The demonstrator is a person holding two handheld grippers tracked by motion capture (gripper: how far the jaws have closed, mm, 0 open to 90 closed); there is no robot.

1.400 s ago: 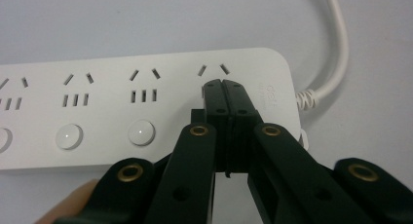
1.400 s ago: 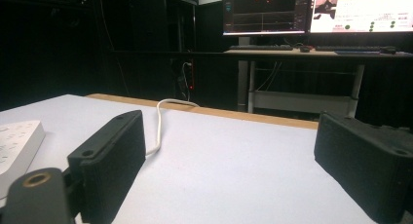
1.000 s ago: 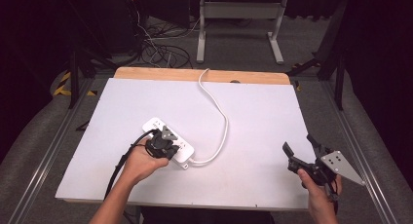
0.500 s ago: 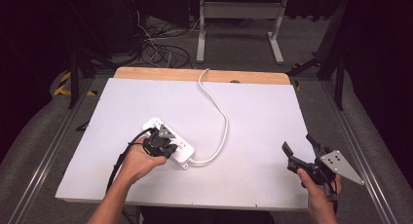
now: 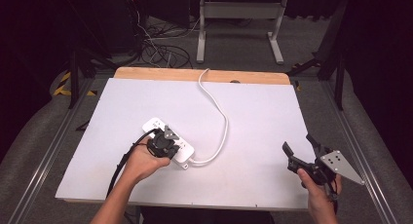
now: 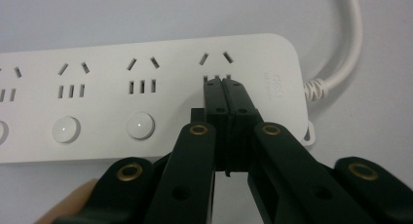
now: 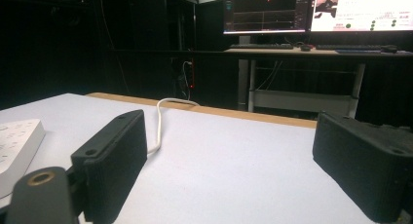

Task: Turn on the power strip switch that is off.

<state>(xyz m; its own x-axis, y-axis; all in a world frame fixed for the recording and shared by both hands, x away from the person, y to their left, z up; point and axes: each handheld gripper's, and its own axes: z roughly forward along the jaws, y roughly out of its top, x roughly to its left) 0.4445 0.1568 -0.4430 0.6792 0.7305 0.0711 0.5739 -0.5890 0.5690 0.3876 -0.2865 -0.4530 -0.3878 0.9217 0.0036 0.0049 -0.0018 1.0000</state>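
A white power strip (image 5: 184,151) lies at the table's left-centre, and its white cord (image 5: 222,121) curls toward the far edge. My left gripper (image 5: 166,142) stands over the strip, held from the near side by a hand. In the left gripper view its jaws are shut together with nothing between them. Its tips (image 6: 225,82) rest against the power strip (image 6: 122,58) at the socket nearest the cord (image 6: 348,44). My right gripper (image 5: 297,142) sits near the table's front right corner, open and empty. The right gripper (image 7: 238,160) looks across the bare tabletop, with the strip's end (image 7: 14,141) at the left.
The white tabletop (image 5: 263,102) has a wooden strip (image 5: 160,74) along its far edge. Metal rails (image 5: 46,156) flank both sides. Beyond the table stand a desk frame (image 5: 238,19) and floor cables (image 5: 160,44). Monitors (image 7: 316,9) glow in the right gripper view.
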